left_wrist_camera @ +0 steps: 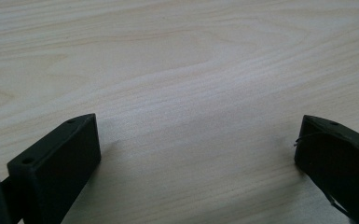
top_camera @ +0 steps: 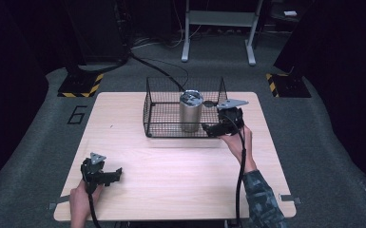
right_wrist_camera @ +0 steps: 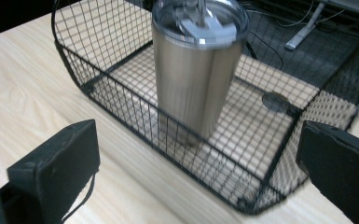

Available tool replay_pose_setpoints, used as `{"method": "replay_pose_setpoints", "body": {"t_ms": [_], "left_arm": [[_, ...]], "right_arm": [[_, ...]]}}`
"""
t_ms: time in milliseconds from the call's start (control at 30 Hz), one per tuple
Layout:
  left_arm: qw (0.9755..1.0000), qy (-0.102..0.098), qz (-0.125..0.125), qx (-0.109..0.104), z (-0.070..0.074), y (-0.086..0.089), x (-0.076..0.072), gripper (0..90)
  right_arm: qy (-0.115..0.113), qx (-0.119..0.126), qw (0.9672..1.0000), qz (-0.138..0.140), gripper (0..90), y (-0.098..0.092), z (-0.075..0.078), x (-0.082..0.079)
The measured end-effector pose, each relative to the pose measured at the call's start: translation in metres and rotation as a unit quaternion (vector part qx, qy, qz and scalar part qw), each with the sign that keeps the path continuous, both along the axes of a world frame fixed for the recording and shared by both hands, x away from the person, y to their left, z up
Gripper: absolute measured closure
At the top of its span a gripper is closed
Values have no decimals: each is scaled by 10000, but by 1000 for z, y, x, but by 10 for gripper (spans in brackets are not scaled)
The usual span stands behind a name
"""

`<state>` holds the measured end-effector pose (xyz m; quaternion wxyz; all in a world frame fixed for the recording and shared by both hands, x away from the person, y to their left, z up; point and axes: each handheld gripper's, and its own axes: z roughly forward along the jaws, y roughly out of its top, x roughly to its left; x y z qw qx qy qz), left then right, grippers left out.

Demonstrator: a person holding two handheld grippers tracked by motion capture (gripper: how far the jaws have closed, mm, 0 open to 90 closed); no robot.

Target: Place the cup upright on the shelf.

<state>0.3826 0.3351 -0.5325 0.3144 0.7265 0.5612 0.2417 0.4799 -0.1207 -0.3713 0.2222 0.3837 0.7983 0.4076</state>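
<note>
- In the right gripper view the top edge cuts the tumbler (right_wrist_camera: 196, 70) lid, and its foot is veiled by the wire basket (right_wrist_camera: 121, 100) mesh.
- The basket's near corner smears into blur there.
- In the left gripper view the left gripper (left_wrist_camera: 198, 149) jaws run off the bottom edge.

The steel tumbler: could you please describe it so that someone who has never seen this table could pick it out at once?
On the far half of the light wooden table stands a black wire basket, just ahead of the right gripper. The steel tumbler stands upright inside it. It is the only shiny metal cylinder there, with a clear lid on top.
</note>
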Motion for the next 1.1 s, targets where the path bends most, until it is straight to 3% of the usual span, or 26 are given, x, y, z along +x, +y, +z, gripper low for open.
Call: {"method": "replay_pose_setpoints", "body": {"t_ms": [233,400,433,467,533,567,633,667,833,933,1100], "left_arm": [[10000,0,1,1,0,0,0,1],[10000,0,0,1,0,0,0,1],[10000,0,0,1,0,0,0,1],[10000,2,-2,3,0,0,0,1],[10000,2,-1,3,0,0,0,1],[10000,2,-1,2,0,0,0,1],[10000,0,-1,2,0,0,0,1],[10000,0,0,0,0,0,0,1],[10000,1,-1,1,0,0,0,1],[10000,1,-1,1,0,0,0,1],[10000,1,0,1,0,0,0,1]], "right_arm": [[-17,-103,9998,-145,0,-26,-17,-25],[203,-69,9989,-418,0,-56,-46,-40],[203,-69,9989,-418,0,-56,-46,-40],[275,-101,9980,-552,0,-66,-59,-44],[390,-80,9974,-597,0,-70,-65,-46],[453,-63,9959,-784,0,-80,-79,-51],[512,-12,9950,-860,0,-85,-87,-54],[608,59,9935,-963,0,-93,-100,-59],[772,205,9900,-1162,0,-108,-122,-71],[836,88,9888,-1233,0,-118,-138,-82],[806,-101,9889,-1244,0,-123,-150,-89]]}}
